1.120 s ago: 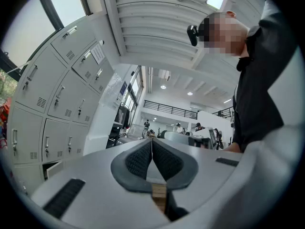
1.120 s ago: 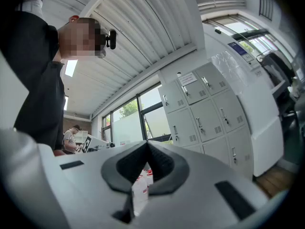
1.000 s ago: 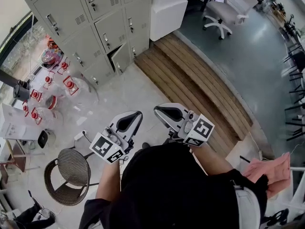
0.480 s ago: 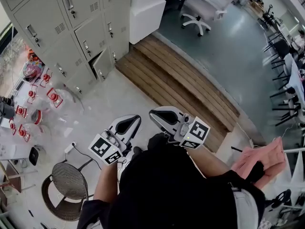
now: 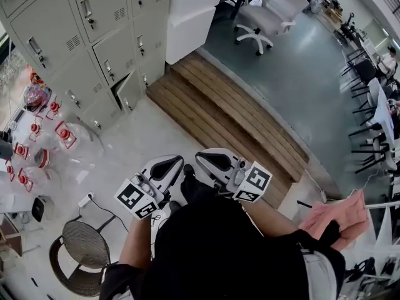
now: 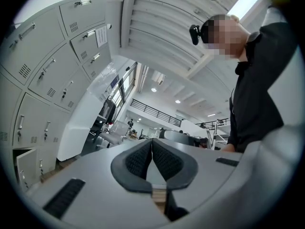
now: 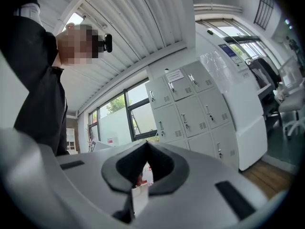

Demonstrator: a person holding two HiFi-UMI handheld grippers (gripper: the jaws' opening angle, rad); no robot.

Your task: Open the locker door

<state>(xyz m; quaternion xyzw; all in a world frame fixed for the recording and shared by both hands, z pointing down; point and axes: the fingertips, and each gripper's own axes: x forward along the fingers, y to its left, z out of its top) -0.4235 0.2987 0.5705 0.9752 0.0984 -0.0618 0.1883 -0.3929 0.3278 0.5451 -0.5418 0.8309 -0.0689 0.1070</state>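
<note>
The grey lockers point(image 5: 75, 36) stand at the upper left of the head view, and one low locker door point(image 5: 127, 87) stands slightly ajar. My left gripper point(image 5: 177, 161) and right gripper point(image 5: 201, 157) are held close together in front of the body, well short of the lockers. In the left gripper view the left gripper point(image 6: 152, 140) is shut with nothing between its pads, the lockers point(image 6: 43, 75) to its left and the ajar door point(image 6: 26, 165) low down. The right gripper point(image 7: 147, 145) is shut and empty, the lockers point(image 7: 190, 109) ahead to its right.
Wooden steps point(image 5: 231, 117) run diagonally beside the lockers, below a white block point(image 5: 190, 17). An office chair point(image 5: 262, 17) stands beyond. A glass table point(image 5: 69, 149) with red items and a wicker chair point(image 5: 78, 261) are at the left. A pink cloth point(image 5: 337, 217) is at the right.
The lockers have slid left in the head view as the head turned. Both grippers stay shut and have drawn closer together near the body.
</note>
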